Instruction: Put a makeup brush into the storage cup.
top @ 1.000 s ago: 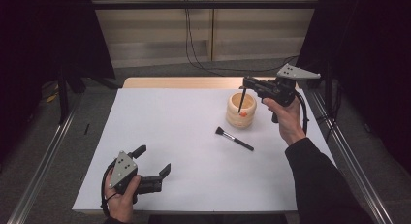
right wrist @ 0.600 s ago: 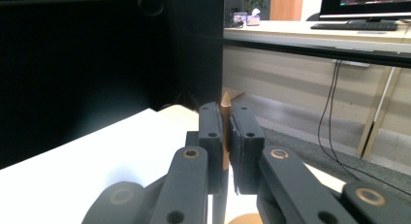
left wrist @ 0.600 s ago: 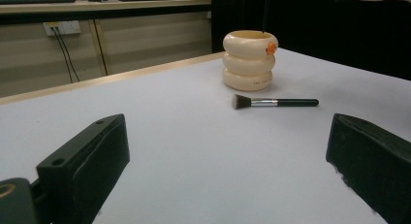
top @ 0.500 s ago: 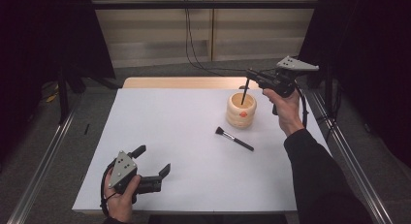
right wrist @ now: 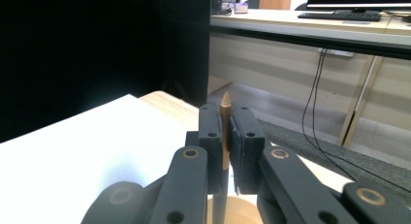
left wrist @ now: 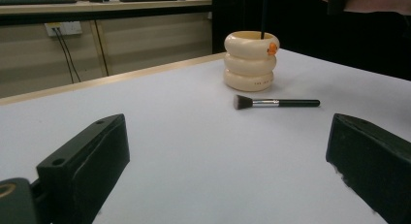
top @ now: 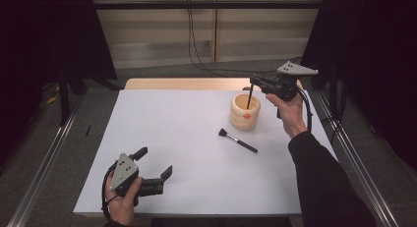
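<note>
A white tabletop (top: pixel 187 138) sits in a dim room, beige wall panels and trailing cables behind it, and we're watching the far right corner. There the right gripper (top: pixel 253 81) has its jaws pressed together on a slim dark brush with a tapered tan handle tip (right wrist: pixel 225 132), held upright, its lower end dipping into the cream ribbed pot with a small orange duck on its rim (top: pixel 245 111). We read this as the placing step: the brush is over the mouth of the pot and partly inside, but not let go yet. Just near of the pot, toward the middle of the table, a second black-handled makeup brush with a silver ferrule (top: pixel 237 140) lies flat, well apart from both grippers. Down at the near left edge, the left gripper (top: pixel 153 163) rests low with its jaws wide apart and nothing between them. Next, we'd say, the right hand needs to lower a touch so the brush settles against the pot's inside wall, then spread its jaws and lift straight up without tipping the pot; the lying brush looks like the following pick.
</note>
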A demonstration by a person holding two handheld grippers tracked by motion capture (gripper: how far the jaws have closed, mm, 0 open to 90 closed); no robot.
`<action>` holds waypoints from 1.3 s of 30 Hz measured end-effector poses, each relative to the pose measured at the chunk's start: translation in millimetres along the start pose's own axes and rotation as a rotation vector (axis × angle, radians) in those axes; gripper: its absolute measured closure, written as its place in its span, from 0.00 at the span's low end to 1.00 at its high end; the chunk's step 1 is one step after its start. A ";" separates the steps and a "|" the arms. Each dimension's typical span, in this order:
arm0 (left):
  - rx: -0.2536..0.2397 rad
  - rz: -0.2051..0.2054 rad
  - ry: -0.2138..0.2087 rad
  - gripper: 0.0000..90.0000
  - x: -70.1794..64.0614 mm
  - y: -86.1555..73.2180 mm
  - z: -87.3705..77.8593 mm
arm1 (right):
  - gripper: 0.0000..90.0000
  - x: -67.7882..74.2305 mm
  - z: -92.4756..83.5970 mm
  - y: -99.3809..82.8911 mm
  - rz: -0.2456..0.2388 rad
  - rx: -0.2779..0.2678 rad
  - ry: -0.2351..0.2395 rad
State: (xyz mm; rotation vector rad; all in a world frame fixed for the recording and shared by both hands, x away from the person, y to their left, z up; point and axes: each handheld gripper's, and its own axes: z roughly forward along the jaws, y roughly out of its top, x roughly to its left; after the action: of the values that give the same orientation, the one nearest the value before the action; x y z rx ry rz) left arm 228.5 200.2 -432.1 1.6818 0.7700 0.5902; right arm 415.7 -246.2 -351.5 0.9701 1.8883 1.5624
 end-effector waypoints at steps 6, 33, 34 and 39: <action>0.002 0.000 0.002 0.02 0.2 -0.1 0.5 | 0.94 1.1 2.8 -9.2 0.012 0.012 0.000; 0.004 -0.003 0.004 0.02 1.5 -0.3 1.5 | 0.87 -2.6 9.7 -46.1 0.062 0.062 -0.018; 0.005 -0.001 0.004 0.02 1.5 -0.4 1.5 | 0.85 -3.4 9.6 -46.7 0.061 0.066 -0.021; 0.005 -0.001 0.004 0.02 1.8 -0.5 1.2 | 0.66 -3.5 10.3 -47.3 0.070 0.058 -0.031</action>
State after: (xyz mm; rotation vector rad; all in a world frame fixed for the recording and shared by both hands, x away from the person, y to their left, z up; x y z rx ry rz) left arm 230.5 200.9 -432.9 1.6854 0.7758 0.5911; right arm 415.8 -246.7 -400.0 1.0904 1.9064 1.5302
